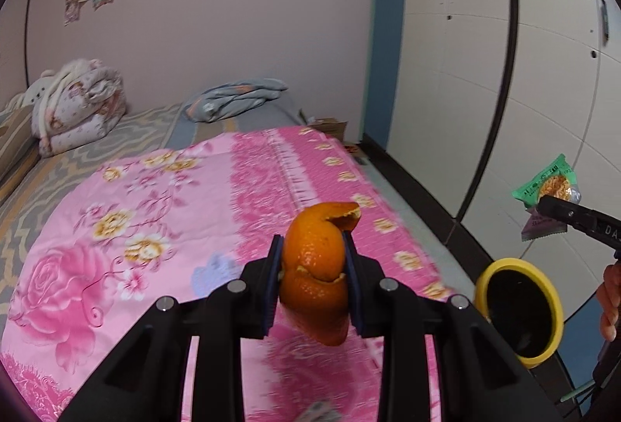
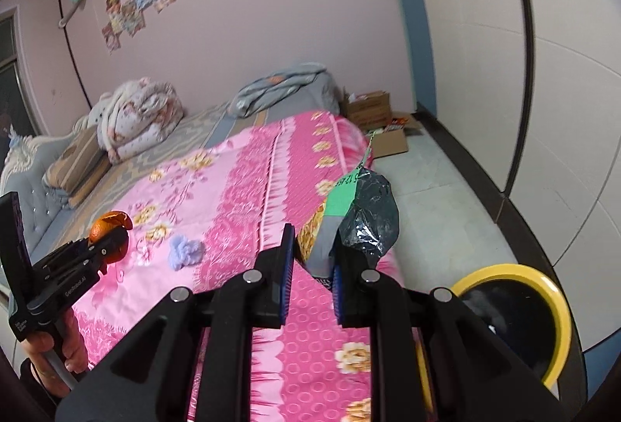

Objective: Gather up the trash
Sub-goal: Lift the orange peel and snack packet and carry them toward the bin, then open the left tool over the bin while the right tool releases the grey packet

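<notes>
Your bed (image 1: 116, 189) fills most of both views, spread with a pink floral sheet (image 2: 240, 189); a folded quilt (image 1: 77, 104) sits at ten o'clock in the left wrist view and a grey blanket (image 1: 236, 98) at twelve. The yellow-rimmed bin (image 1: 481, 282), lined in black, stands on the floor beside the bed, at four o'clock in both views. Cardboard boxes (image 2: 372, 108) lie on the floor past the bed's far corner, at one o'clock in the right wrist view.

Your left gripper (image 1: 312, 274) is closed partway on a curled orange peel (image 1: 316, 267); both blue pads press its sides and it hangs clear above the sheet. Your right gripper (image 2: 310, 267) is nearly shut, pinching a green snack wrapper (image 2: 341, 201) with a silver foil inside, which sticks up between the pads; in the left wrist view a second, purple wrapper (image 1: 537, 228) shows under it at three o'clock.

A small lilac fluffy piece (image 2: 184, 251) lies on the sheet at nine o'clock in the right wrist view, between your two grippers.
</notes>
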Demonstrator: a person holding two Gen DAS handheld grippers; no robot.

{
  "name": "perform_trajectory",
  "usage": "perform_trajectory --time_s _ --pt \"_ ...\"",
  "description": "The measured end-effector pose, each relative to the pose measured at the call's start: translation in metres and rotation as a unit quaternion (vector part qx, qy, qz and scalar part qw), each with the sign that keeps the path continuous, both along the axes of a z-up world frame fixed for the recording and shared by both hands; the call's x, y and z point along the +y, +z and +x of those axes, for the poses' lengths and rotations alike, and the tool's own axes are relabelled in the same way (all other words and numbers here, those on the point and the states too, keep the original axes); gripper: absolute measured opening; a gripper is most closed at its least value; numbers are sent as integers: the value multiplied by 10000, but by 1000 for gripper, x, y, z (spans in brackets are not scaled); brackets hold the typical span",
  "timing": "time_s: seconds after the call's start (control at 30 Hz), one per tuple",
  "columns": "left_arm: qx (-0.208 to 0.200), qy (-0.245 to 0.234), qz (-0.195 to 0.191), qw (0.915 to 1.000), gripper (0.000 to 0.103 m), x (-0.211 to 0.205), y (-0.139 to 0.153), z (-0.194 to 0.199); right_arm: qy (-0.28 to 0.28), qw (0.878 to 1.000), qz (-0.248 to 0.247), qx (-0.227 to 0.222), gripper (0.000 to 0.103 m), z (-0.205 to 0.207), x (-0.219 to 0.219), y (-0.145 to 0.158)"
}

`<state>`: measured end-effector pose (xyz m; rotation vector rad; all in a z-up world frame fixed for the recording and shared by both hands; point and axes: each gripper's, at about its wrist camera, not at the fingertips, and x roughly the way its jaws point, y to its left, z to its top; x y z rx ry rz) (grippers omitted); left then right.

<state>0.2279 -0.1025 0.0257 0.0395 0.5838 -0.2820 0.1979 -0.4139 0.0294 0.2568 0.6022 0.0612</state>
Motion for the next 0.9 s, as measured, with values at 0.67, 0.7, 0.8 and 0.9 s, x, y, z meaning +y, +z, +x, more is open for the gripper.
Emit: perform_trajectory --time_s 0.67,0.7,0.8,0.9 --pt "-15 -1141 11 9935 27 -163 8 -4 -1377 9903 -17 -180 16 -58 -136 4" --pt "-16 -1178 30 9930 27 -169 6 -3 -1440 9894 -35 -181 16 -60 -141 2" --pt "-4 -1310 73 9914 27 -189 1 -1 -1597 9870 -71 -162 16 -65 -154 -5" --pt "27 -1448 131 9894 27 -209 -8 0 -1742 9845 -124 -147 16 -69 -162 -14"
